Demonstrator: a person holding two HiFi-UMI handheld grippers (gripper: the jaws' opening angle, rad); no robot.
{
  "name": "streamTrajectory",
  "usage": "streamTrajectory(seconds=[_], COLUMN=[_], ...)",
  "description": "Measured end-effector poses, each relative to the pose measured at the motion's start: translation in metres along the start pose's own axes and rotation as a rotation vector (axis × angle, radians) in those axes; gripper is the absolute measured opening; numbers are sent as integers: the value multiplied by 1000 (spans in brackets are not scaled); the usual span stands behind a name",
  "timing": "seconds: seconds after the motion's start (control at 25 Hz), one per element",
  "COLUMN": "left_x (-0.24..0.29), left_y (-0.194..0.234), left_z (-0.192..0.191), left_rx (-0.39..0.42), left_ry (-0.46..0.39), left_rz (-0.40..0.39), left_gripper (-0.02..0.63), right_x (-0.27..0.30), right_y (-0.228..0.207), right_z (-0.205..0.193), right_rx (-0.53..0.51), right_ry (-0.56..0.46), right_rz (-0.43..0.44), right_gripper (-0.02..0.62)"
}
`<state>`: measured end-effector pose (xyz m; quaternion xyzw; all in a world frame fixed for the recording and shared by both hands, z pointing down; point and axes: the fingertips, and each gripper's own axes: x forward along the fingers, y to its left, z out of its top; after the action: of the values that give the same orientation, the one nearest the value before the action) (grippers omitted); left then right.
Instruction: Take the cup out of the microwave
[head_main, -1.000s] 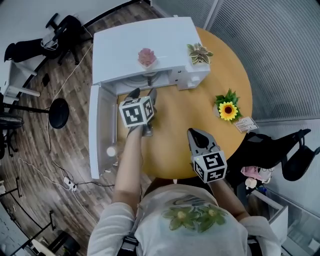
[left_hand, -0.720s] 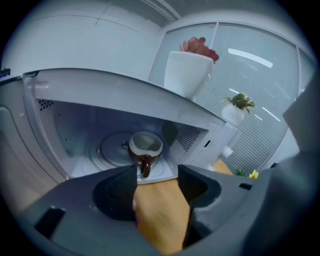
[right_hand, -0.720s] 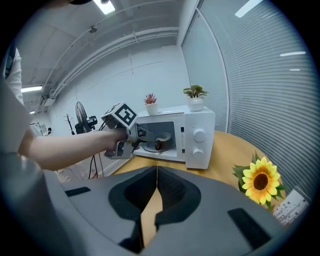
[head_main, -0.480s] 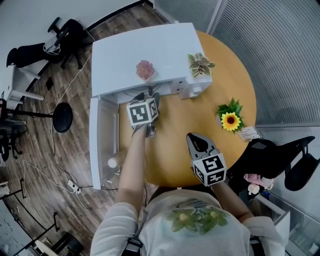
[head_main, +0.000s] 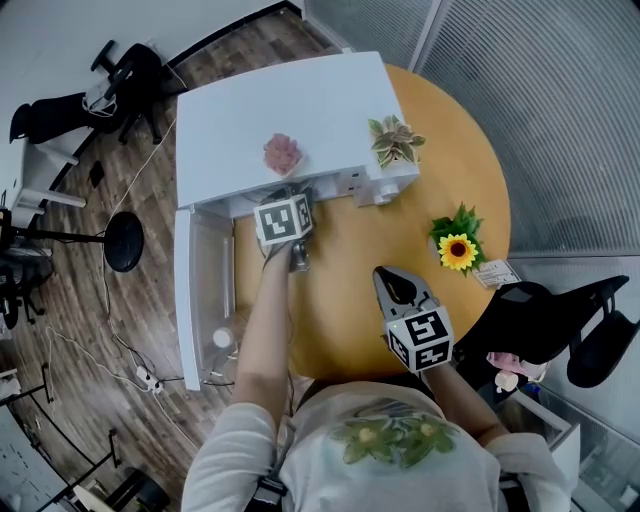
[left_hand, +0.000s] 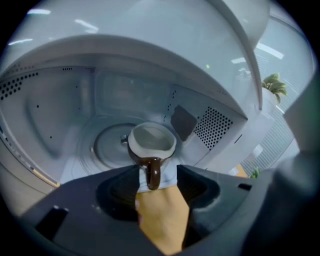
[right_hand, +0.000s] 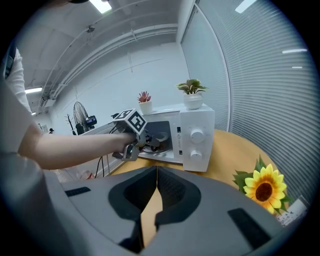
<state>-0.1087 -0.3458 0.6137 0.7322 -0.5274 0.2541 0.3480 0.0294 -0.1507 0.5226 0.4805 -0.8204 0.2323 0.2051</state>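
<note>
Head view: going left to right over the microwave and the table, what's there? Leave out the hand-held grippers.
open microwave door → pink potted plant → green leafy plant → sunflower → paper card

Cup (left_hand: 151, 145) on turntable (left_hand: 106, 146) in microwave (head_main: 290, 110); sunflower (head_main: 457, 250) right of microwave, apparently on table (head_main: 340, 290).

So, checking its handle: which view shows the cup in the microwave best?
The left gripper view: the brown, white-lined ceramic cup sits on the turntable, handle facing the camera. In the head view the white microwave's top hides it; the right gripper view leaves it too small to tell.
</note>
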Motion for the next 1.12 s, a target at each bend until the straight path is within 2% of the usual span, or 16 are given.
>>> streamTrajectory(seconds=[0.36, 0.64, 0.72, 0.92, 1.0, 1.12], left_x=[14, 19, 20, 24, 30, 28], left_y=[3, 5, 4, 5, 0, 2], left_z=[-3, -5, -5, -3, -5, -3], left_rx=[48, 50, 46, 114, 100, 88], left_ry=[54, 68, 70, 74, 70, 70], left_rz=[26, 41, 41, 104, 85, 94], left_gripper=[208, 156, 122, 106, 66, 64], right_x=[2, 5, 5, 5, 5, 4], right_y=[-4, -6, -6, -5, -6, -6], right_z=[-2, 0, 0, 1, 0, -1], right_rx=[15, 17, 18, 22, 24, 28], right_ry=[8, 7, 9, 9, 9, 10], right_rz=[4, 4, 4, 3, 1, -2], right_gripper=[17, 17, 17, 17, 17, 17])
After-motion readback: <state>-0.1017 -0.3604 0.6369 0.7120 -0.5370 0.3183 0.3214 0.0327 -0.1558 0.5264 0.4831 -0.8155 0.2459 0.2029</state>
